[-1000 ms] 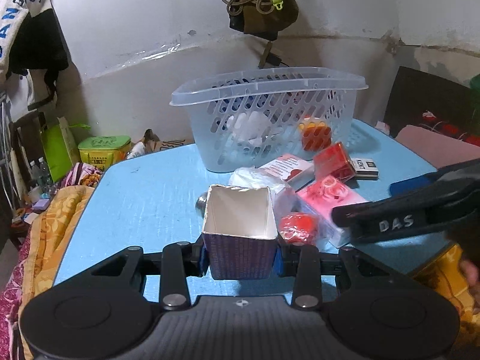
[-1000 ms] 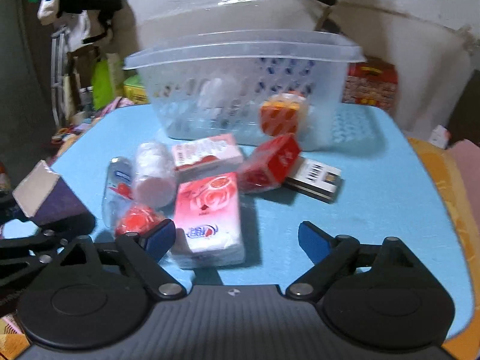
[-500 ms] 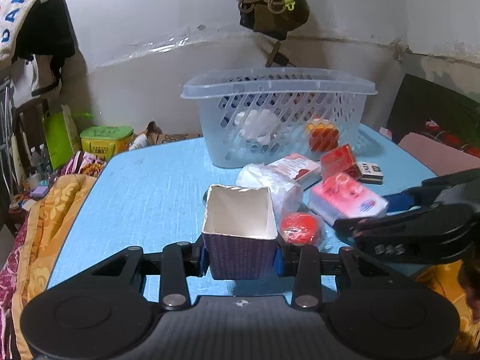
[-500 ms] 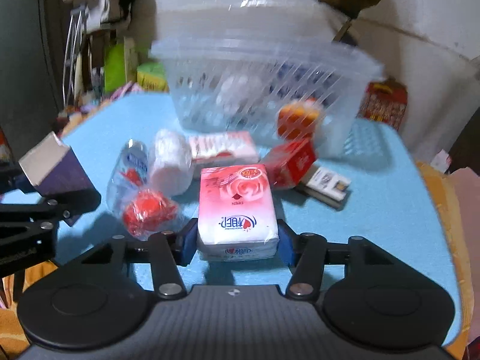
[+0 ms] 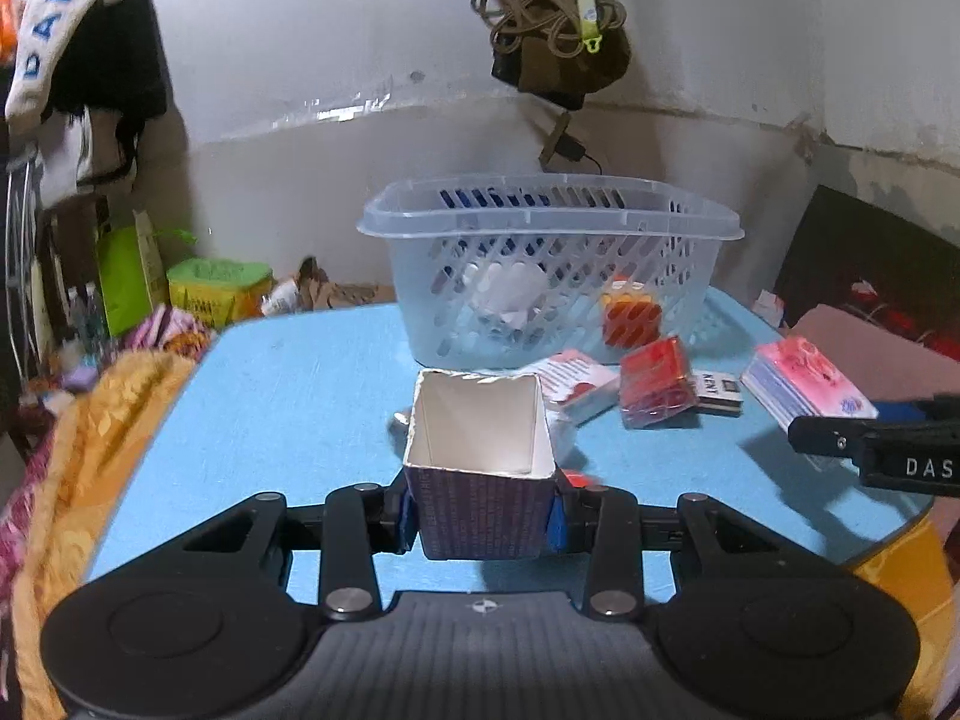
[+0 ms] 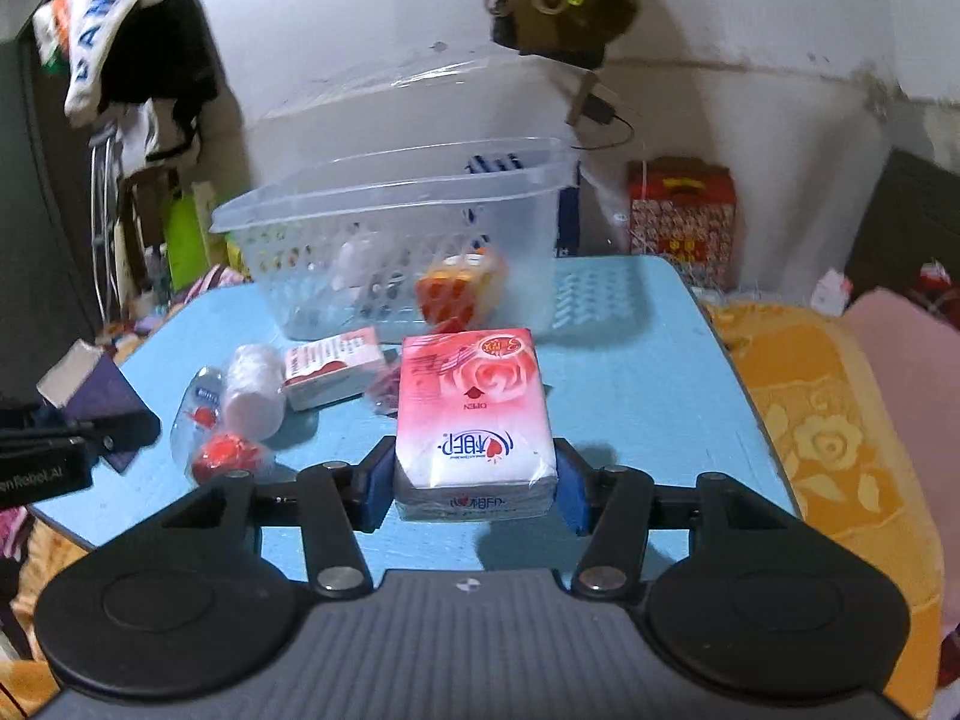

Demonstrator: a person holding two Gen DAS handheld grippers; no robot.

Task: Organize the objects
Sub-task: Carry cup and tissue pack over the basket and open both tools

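My left gripper (image 5: 480,521) is shut on an open purple carton (image 5: 480,480), held above the near edge of the blue table (image 5: 288,396). My right gripper (image 6: 474,489) is shut on a pink tissue pack (image 6: 474,414), lifted off the table; the pack also shows at the right of the left wrist view (image 5: 804,384). A clear plastic basket (image 5: 552,276) stands at the back of the table with a white item and an orange cube (image 5: 630,315) inside. The purple carton shows at the left of the right wrist view (image 6: 96,390).
On the table lie a white-red box (image 6: 333,366), a red packet (image 5: 654,384), a black-white box (image 5: 717,391), a white roll (image 6: 255,399), a small bottle (image 6: 198,414) and a red wrapped ball (image 6: 225,453). Orange bedding (image 6: 828,450) borders the table right.
My right gripper closed on the pink tissue pack and lifted it off the table. My left gripper rose and moved toward the basket with the purple carton.
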